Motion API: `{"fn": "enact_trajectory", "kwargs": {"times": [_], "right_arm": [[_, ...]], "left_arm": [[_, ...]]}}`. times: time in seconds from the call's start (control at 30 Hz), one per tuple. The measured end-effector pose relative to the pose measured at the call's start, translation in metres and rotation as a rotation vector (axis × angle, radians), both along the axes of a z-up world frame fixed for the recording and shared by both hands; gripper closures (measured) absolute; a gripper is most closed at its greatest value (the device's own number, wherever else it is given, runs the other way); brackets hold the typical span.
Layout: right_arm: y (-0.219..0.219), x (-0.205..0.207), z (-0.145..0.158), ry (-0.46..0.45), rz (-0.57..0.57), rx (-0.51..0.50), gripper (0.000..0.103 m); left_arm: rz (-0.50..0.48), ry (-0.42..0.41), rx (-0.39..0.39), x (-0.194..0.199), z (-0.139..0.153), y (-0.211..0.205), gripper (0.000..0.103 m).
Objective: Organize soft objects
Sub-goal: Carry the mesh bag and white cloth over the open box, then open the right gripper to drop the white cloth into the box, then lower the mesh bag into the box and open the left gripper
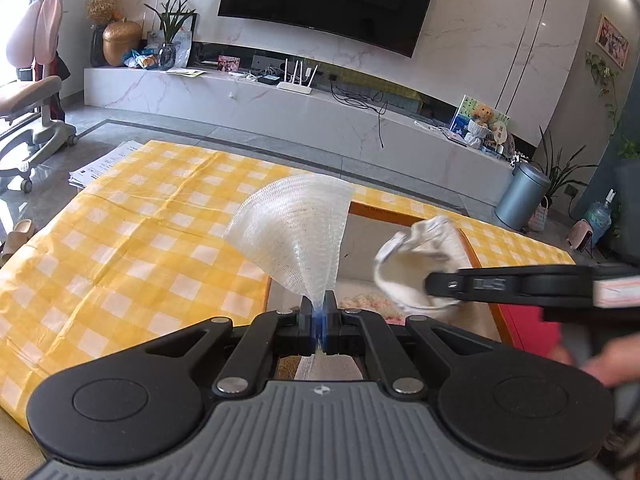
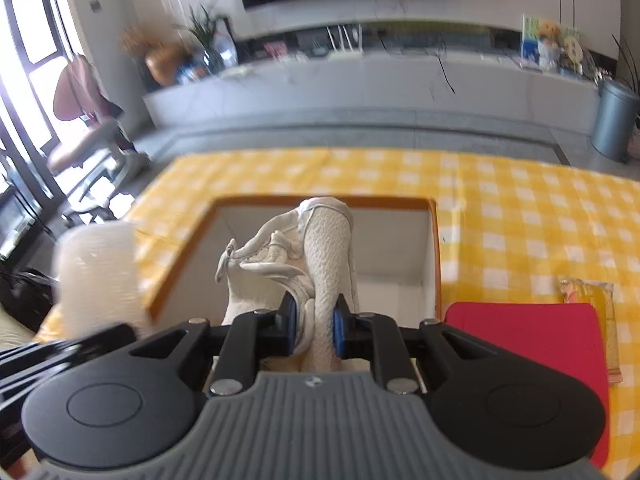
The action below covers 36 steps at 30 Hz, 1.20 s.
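My left gripper (image 1: 319, 312) is shut on a white foam mesh sleeve (image 1: 292, 228) that fans upward above the near left corner of an open orange-rimmed box (image 1: 370, 211). My right gripper (image 2: 313, 320) is shut on a white textured cloth item (image 2: 320, 248) and holds it over the same box (image 2: 324, 201). In the left wrist view the right gripper (image 1: 430, 284) comes in from the right with the cloth (image 1: 416, 256). The mesh sleeve shows blurred at the left of the right wrist view (image 2: 98, 272). Something pale pink lies on the box floor (image 1: 368, 303).
The box stands on a table under a yellow checked cloth (image 1: 140, 240). A red flat pad (image 2: 532, 332) and a yellow packet (image 2: 600, 300) lie to the right of the box. Papers (image 1: 104, 164) lie at the table's far left edge. A TV bench (image 1: 280, 104) stands beyond.
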State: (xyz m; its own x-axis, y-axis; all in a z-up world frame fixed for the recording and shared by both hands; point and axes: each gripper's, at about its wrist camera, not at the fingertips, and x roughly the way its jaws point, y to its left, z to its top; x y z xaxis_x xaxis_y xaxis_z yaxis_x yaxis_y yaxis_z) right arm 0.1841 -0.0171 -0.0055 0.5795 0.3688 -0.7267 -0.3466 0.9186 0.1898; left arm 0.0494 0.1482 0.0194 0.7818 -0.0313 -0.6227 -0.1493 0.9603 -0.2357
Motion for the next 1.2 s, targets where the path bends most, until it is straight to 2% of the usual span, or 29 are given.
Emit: {"fn": "enact_trajectory", "kwargs": {"times": [0.1, 0.17, 0.3, 0.43, 0.67, 0.73, 0.77, 0.8, 0.9, 0.93, 1.0, 1.1, 1.2], "right_arm": [[0.008, 0.027, -0.025, 0.061, -0.037, -0.099, 0.087], [0.015, 0.037, -0.034, 0.038, -0.041, -0.195, 0.088], [0.034, 0.047, -0.042, 0.001, -0.014, -0.344, 0.088], [0.037, 0.061, -0.062, 0.076, -0.027, -0.349, 0.088], [0.057, 0.057, -0.075, 0.038, -0.053, -0.439, 0.086], [0.058, 0.06, -0.074, 0.05, -0.054, -0.436, 0.082], [0.058, 0.058, -0.072, 0.049, -0.041, -0.437, 0.075], [0.059, 0.057, -0.069, 0.038, -0.021, -0.433, 0.063], [0.06, 0.041, -0.055, -0.027, 0.053, -0.378, 0.045], [0.061, 0.036, -0.049, -0.05, 0.063, -0.37, 0.043], [0.063, 0.022, -0.038, -0.118, 0.065, -0.398, 0.025], [0.06, 0.003, -0.019, -0.232, 0.111, -0.438, 0.022], [0.046, -0.012, 0.001, -0.275, 0.126, -0.426, 0.02]], "left_arm": [[-0.009, -0.007, 0.034, -0.001, 0.001, -0.004, 0.1], [-0.003, -0.008, 0.045, -0.001, 0.001, -0.004, 0.1], [0.0, 0.009, 0.005, 0.0, 0.0, 0.001, 0.1], [0.014, 0.017, -0.006, -0.001, -0.002, 0.005, 0.1], [0.007, 0.013, -0.021, -0.002, -0.001, 0.005, 0.1], [-0.001, 0.008, -0.021, -0.002, 0.0, 0.005, 0.1], [-0.006, 0.004, -0.022, -0.003, 0.001, 0.004, 0.1], [-0.012, 0.001, -0.022, -0.003, 0.001, 0.004, 0.1], [-0.019, -0.011, -0.017, -0.003, 0.003, 0.003, 0.1], [-0.018, -0.011, -0.015, -0.003, 0.003, 0.003, 0.1], [-0.017, -0.01, -0.012, -0.002, 0.002, 0.001, 0.1], [-0.018, -0.008, 0.0, -0.002, 0.001, -0.001, 0.1], [-0.022, -0.021, 0.028, -0.002, 0.003, -0.006, 0.1]]}}
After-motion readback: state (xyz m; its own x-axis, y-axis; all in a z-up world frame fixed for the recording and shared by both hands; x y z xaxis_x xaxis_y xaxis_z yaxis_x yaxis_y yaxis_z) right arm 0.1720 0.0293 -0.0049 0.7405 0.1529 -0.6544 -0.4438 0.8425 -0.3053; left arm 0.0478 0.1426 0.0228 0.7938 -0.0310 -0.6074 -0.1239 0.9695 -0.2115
